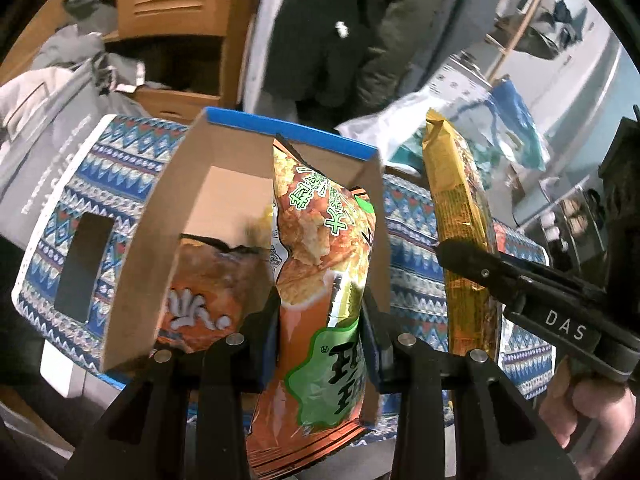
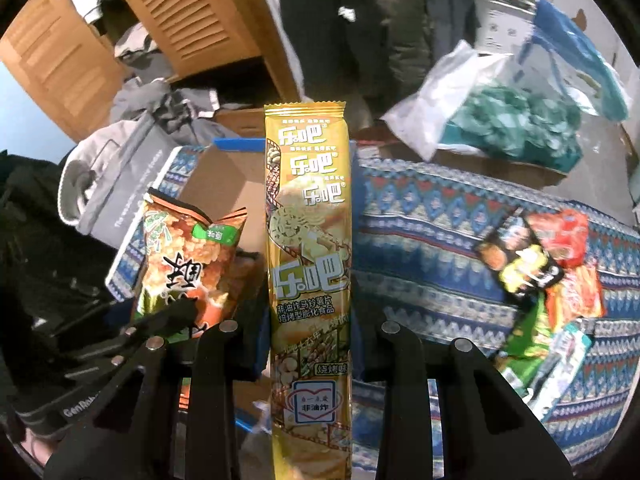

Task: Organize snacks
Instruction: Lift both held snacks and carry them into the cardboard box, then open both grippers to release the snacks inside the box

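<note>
My left gripper (image 1: 320, 320) is shut on an orange and green snack bag (image 1: 320, 280) and holds it upright over the open cardboard box (image 1: 160, 240) with a blue rim. Another orange bag (image 1: 208, 276) lies inside the box. My right gripper (image 2: 310, 344) is shut on a long yellow chip pack (image 2: 308, 248), upright, just right of the box. The yellow pack (image 1: 460, 216) and the right gripper (image 1: 472, 264) also show in the left wrist view. The orange bag (image 2: 184, 268) and the box (image 2: 224, 184) show in the right wrist view.
A blue patterned cloth (image 2: 432, 240) covers the table. Several loose snack packs (image 2: 544, 280) lie on it at the right. A white plastic bag with teal contents (image 2: 500, 120) sits at the back right. Grey bags (image 1: 44, 120) and wooden cabinets (image 2: 192, 20) stand behind.
</note>
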A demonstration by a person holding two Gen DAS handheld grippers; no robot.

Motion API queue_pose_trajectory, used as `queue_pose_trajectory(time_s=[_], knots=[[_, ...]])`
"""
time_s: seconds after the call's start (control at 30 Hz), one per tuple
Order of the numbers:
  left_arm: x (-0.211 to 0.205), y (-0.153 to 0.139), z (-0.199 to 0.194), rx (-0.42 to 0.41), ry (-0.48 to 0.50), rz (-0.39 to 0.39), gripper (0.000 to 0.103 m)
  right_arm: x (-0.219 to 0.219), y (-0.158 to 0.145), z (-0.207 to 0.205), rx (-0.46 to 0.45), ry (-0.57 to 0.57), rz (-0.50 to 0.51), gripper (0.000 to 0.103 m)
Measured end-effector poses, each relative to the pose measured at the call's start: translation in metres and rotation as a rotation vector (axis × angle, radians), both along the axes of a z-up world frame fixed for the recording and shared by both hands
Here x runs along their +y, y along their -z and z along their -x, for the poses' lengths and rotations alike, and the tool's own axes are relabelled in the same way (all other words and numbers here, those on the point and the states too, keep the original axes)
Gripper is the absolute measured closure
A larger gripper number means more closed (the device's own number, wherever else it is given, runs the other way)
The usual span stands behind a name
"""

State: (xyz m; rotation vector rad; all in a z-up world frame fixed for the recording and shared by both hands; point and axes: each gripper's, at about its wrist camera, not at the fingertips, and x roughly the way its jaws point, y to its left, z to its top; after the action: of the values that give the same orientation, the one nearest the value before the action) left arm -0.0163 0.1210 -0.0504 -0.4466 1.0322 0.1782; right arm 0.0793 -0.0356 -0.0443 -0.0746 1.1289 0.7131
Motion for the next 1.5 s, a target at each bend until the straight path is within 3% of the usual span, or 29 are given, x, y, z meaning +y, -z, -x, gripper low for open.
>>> queue_pose_trajectory(time_s=[0.27, 0.57, 0.7, 0.8, 0.87, 1.5], knots=[[0.033, 0.017, 0.007, 0.034, -0.078, -0.003, 0.067, 0.048, 0.013, 0.003, 0.044, -0.046, 0.001, 0.073], [0.052, 0.034, 0.005, 0.069, -0.132, 0.009, 0.067, 0.073, 0.028, 0.004, 0.083, -0.055, 0.017, 0.073], [0.054, 0.037, 0.006, 0.080, -0.152, 0.019, 0.064, 0.081, 0.032, 0.004, 0.095, -0.064, 0.028, 0.065], [0.055, 0.037, 0.007, 0.080, -0.167, 0.017, 0.048, 0.081, 0.031, 0.003, 0.079, -0.054, 0.031, 0.065], [0.056, 0.035, 0.007, 0.076, -0.179, 0.012, 0.045, 0.079, 0.029, 0.001, 0.074, -0.049, 0.032, 0.065], [0.045, 0.030, 0.001, 0.077, -0.153, -0.008, 0.044, 0.053, 0.025, -0.001, 0.044, -0.023, 0.064, 0.054]])
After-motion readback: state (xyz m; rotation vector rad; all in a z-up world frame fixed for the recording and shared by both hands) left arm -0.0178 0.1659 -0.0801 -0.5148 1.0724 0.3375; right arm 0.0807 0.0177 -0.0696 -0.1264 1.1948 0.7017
